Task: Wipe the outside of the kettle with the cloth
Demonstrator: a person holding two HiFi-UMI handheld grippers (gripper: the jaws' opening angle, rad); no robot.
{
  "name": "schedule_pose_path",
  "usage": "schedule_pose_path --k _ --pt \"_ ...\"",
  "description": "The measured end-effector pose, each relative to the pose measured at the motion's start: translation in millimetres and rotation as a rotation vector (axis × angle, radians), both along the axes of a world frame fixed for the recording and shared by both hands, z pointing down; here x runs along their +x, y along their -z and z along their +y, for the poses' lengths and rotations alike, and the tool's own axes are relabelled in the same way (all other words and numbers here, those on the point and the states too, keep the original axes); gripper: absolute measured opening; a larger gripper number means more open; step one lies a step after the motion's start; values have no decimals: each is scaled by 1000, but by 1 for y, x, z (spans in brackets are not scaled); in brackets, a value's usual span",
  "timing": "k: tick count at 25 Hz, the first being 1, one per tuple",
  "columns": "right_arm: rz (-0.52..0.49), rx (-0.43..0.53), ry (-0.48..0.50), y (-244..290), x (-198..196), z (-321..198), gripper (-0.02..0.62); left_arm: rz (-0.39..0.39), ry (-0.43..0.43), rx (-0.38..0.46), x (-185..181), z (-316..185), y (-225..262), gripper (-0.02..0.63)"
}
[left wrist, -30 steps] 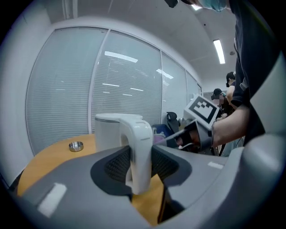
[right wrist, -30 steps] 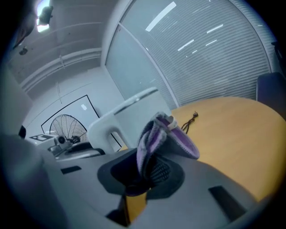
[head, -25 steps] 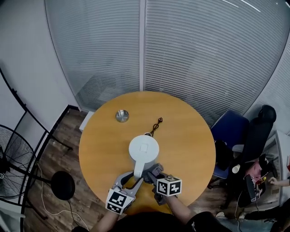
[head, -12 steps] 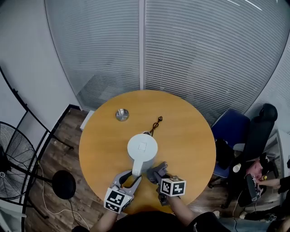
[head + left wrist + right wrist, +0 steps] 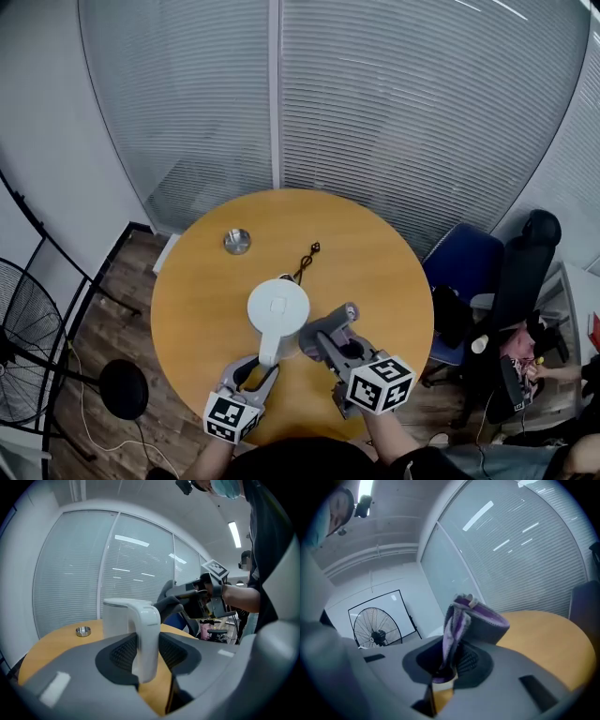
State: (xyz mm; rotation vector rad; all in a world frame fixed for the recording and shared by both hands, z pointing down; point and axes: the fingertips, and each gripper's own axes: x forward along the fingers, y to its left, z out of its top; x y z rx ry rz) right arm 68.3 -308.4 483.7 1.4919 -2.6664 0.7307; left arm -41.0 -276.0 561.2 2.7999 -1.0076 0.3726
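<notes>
Far left: a black wire-caged pedestal fan point(image 5: 17, 349) on the wood floor, well apart from the table; the right gripper view catches it too
Table point(image 5: 187, 309): round, with an orange wood top
Metal dish point(image 5: 237, 241): small, round and shiny, at the far left of the top, clear of the kettle
Left gripper point(image 5: 258, 367): jaws clamped on the kettle's handle point(image 5: 145, 634), ribbed dark pads against both its sides
Kettle point(image 5: 277, 307): white, smooth and cylindrical, upright near the table's middle, its handle towards the person
Cord point(image 5: 307, 257): thin, black and bunched, just behind the kettle
Right gripper point(image 5: 330, 330): pinching the cloth, held just right of the kettle; contact cannot be told
Cloth point(image 5: 461, 620): grey outside, fuzzy purple inside, folded and rising out of the jaws
Right: a blue chair point(image 5: 464, 272) and a black office chair point(image 5: 525, 272) beside the table
Behind: a curved glass wall point(image 5: 394, 112) with fine horizontal blinds
Only the left gripper view: the handle's arched shape, with the right gripper beyond it
Only the head view: the cord and both chairs
</notes>
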Motion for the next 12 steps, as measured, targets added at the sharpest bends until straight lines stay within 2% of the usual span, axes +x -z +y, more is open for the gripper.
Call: schedule_pose_path --k 5,12 --pt "6 -43 19 -25 -8 -17 41 5 20 -11 1 0 -3 155" --pt "26 -230 31 -108 -6 -27 41 -2 54 -3 -1 -2 1 155"
